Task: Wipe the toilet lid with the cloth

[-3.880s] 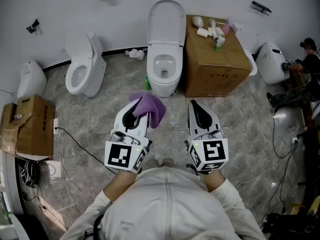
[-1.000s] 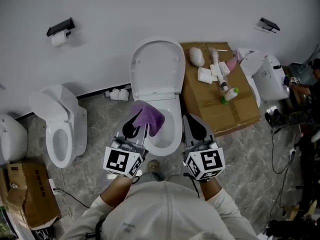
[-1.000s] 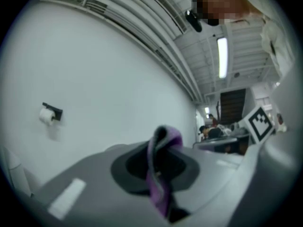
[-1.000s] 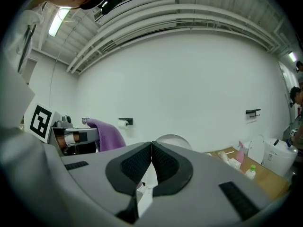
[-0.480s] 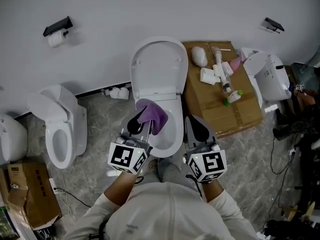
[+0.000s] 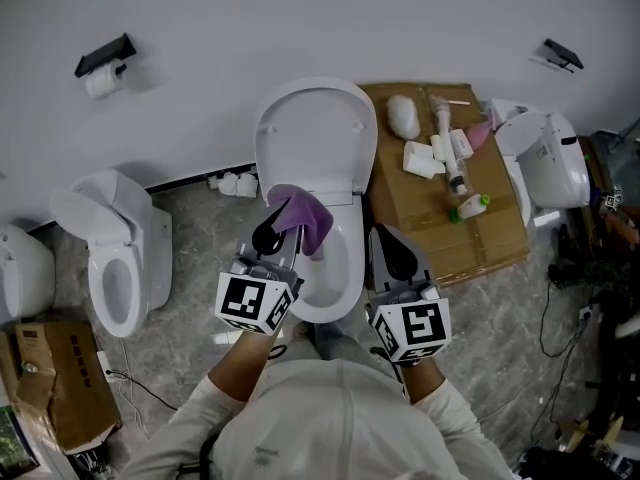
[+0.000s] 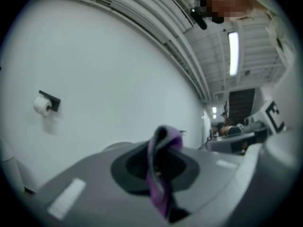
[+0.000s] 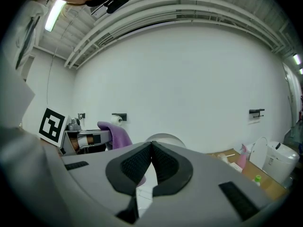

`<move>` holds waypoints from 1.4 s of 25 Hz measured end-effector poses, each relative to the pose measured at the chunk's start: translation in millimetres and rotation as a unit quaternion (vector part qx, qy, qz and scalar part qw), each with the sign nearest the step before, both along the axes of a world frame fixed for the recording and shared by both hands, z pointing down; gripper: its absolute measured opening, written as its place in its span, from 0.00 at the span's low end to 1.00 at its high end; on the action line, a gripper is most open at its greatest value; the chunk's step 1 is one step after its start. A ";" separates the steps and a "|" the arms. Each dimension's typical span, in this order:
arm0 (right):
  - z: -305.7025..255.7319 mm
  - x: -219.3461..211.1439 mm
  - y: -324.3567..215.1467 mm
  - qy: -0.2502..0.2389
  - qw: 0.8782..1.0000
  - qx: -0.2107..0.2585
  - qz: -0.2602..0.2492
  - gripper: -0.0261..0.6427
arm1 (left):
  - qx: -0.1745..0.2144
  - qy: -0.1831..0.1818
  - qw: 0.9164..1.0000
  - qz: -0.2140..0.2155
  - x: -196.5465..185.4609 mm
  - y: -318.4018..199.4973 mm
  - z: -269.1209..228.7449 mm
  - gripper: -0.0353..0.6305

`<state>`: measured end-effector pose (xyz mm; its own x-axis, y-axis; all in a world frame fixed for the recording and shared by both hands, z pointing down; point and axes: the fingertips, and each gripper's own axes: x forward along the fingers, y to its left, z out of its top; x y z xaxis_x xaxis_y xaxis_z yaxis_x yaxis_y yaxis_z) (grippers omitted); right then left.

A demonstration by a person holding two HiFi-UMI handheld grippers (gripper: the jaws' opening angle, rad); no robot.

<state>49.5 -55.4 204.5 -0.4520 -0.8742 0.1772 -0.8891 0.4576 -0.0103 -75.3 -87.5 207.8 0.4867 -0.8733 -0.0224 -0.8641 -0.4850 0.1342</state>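
The left tongs [image 6: 268, 234] are reaching level over the toilet bowl [image 6: 335, 280], clamping the purple cloth [image 6: 304, 218], which is hanging near the foot of the raised toilet lid [image 6: 315, 133]. Alongside, the right tongs [image 6: 386, 243] are pressing together on nothing, tilting slightly downward.

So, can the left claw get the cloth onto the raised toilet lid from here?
Probably yes. The left claw is shut on the purple cloth, and the toilet lid stands upright just ahead of it, with nothing visible between them.
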 end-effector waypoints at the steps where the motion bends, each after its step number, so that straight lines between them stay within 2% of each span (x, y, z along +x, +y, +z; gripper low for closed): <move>1: 1.2 2.6 -5.9 0.002 1.000 0.000 0.000 0.06 | 0.000 -0.001 1.000 -0.003 1.5 -7.9 1.9 0.07; 12: 39.9 15.7 -78.0 -0.016 0.999 -0.037 -0.011 0.06 | -0.003 0.001 0.999 -0.048 3.2 -94.4 28.1 0.08; 24: 88.3 11.8 -122.0 -0.011 0.996 -0.077 -0.035 0.06 | -0.004 0.010 0.996 -0.086 2.5 -167.2 62.0 0.08; 30: 112.6 3.0 -144.4 -0.006 0.995 -0.089 -0.043 0.06 | 0.001 0.022 0.990 -0.137 -21.6 -208.9 82.0 0.08; 35: 131.4 -1.9 -149.1 0.009 0.993 -0.101 -0.054 0.06 | 0.003 0.042 0.980 -0.193 -41.8 -235.1 100.3 0.08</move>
